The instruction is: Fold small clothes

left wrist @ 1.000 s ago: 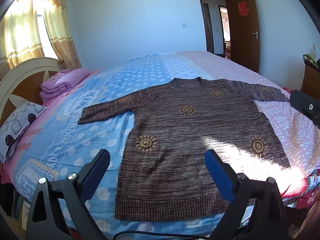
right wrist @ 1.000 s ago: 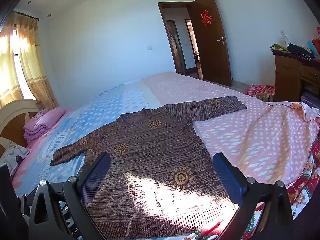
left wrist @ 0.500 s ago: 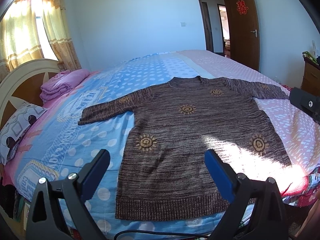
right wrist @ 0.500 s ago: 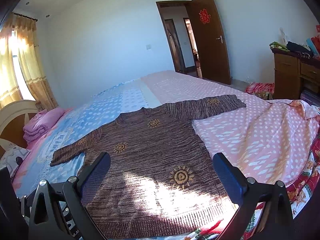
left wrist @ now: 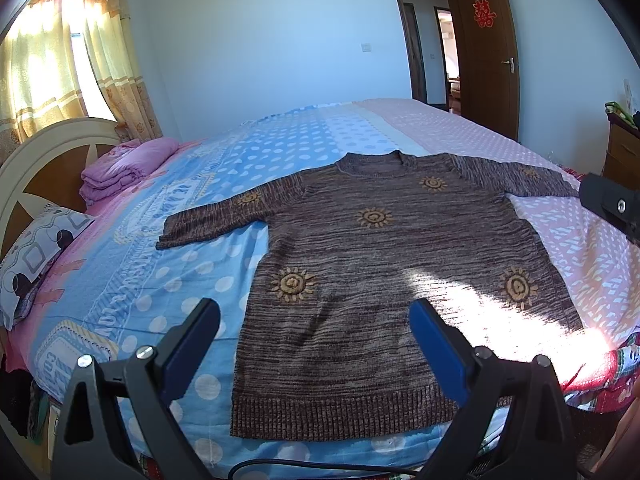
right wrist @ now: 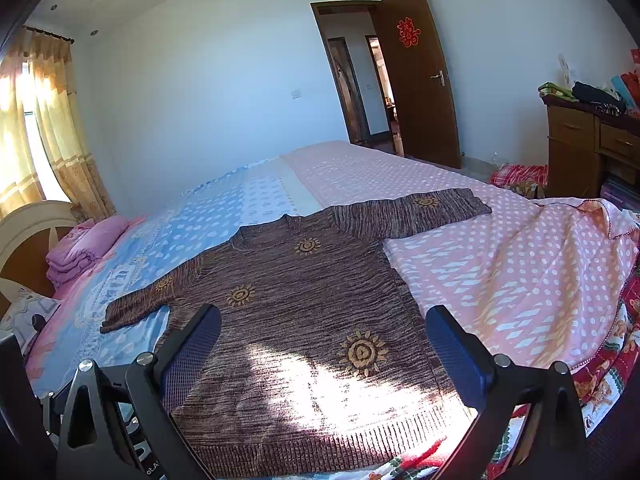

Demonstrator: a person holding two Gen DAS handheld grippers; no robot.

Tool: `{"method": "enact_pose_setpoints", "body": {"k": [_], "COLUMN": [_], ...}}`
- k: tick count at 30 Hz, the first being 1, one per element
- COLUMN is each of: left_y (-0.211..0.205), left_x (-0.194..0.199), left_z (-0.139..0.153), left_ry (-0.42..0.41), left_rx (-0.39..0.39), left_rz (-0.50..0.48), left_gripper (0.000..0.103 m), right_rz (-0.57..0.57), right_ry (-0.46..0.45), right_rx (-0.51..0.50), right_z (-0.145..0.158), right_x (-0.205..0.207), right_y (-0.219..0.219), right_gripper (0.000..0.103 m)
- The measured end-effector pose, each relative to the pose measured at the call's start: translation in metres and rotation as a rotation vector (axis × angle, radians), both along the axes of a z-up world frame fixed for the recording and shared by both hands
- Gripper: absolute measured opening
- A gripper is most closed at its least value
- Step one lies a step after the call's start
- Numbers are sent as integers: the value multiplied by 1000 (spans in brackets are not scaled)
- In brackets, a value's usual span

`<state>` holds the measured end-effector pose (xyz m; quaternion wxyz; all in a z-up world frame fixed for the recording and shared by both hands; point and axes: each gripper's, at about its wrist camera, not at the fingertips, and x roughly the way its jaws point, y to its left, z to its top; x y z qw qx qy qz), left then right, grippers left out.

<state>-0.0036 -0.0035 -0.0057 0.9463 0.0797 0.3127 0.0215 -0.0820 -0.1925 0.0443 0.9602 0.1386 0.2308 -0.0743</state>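
1. Left wrist view showed a brown knitted sweater with yellow sun motifs (left wrist: 384,264) spread flat on the blue and pink dotted bed (left wrist: 200,248).
2. Left tool (left wrist: 314,344) hung spread wide above the hem, gripping nothing.
3. Right tool (right wrist: 322,352) likewise gaped, empty, above the sweater (right wrist: 304,304).
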Motion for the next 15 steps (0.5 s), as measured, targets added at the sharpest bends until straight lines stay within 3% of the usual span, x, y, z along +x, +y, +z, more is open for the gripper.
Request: {"method": "enact_pose_setpoints", "body": {"k": [15], "left_y": [5], "left_x": [-1], "left_z": [3], "left_ry": [-6], "left_rx": [-39], "left_rz": [5], "left_gripper": [98], "right_rz": [-2], "right_ry": [1], "right_rx": [-2], "right_z": [0], "right_x": [0], "right_y": [0], "right_gripper": [102]}}
